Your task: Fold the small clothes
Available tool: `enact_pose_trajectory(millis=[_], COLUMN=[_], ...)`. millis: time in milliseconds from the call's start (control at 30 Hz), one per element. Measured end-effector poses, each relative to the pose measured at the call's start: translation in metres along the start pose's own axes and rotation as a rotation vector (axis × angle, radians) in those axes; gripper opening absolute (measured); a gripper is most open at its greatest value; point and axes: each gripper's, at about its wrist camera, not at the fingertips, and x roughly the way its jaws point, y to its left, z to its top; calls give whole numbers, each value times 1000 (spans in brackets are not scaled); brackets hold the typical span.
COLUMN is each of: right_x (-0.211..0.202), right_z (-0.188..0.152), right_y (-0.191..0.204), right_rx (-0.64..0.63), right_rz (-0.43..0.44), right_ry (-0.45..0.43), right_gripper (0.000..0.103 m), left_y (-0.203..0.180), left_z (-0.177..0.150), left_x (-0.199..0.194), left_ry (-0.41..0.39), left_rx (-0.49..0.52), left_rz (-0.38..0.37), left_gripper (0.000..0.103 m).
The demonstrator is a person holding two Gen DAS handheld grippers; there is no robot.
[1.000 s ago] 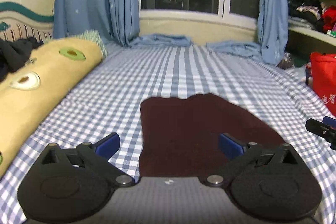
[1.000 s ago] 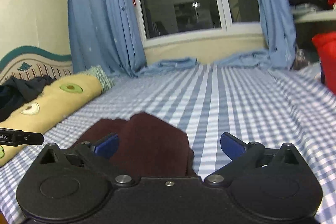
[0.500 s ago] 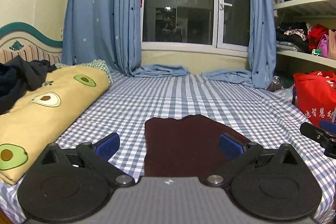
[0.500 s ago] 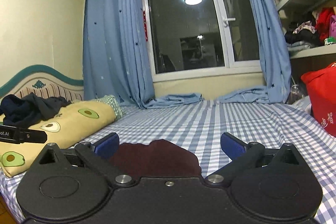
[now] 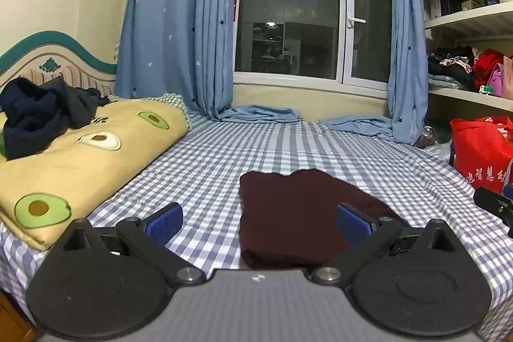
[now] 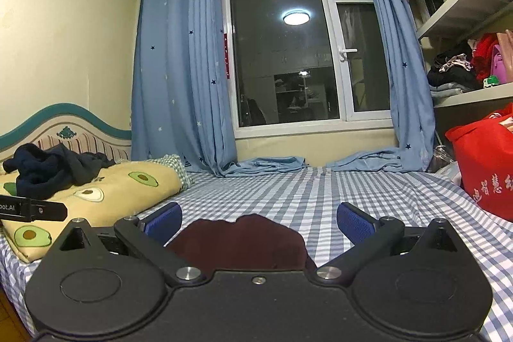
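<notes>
A dark maroon garment [image 5: 298, 213] lies folded flat on the blue checked bed sheet [image 5: 288, 146]. In the left wrist view it sits just ahead of my left gripper [image 5: 258, 218], which is open, empty and held back above the bed's near edge. In the right wrist view the same garment [image 6: 243, 239] lies below and between the fingers of my right gripper [image 6: 258, 221], which is also open and empty. The tip of the right gripper shows at the right edge of the left wrist view [image 5: 495, 207].
A yellow avocado-print quilt [image 5: 80, 156] with dark clothes [image 5: 41, 111] on it lies along the left. A red bag [image 5: 481, 149] stands at the right edge of the bed. Blue curtains [image 5: 179, 28] and a window are at the far end; shelves [image 5: 468, 53] are at right.
Both grippers have pulled back and tilted up from the garment, so more of the room and window is in view. The garment stays flat on the bed.
</notes>
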Motion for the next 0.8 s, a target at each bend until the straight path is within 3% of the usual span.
enact_pose_trajectory(millis=[400, 600, 800], right_x=[-30, -33, -24], right_z=[-44, -66, -82], right_y=[23, 28, 30], right_rx=[-17, -27, -21], right_rz=[-68, -98, -107], right_ry=[-7, -21, 21], right_gripper=[103, 103, 103], left_y=[12, 15, 20], left_z=[-48, -67, -83], left_x=[-5, 0, 10], left_ry=[60, 65, 76], left_rx=[1, 4, 3], left_rz=[41, 45, 65], left_gripper=[102, 102, 102])
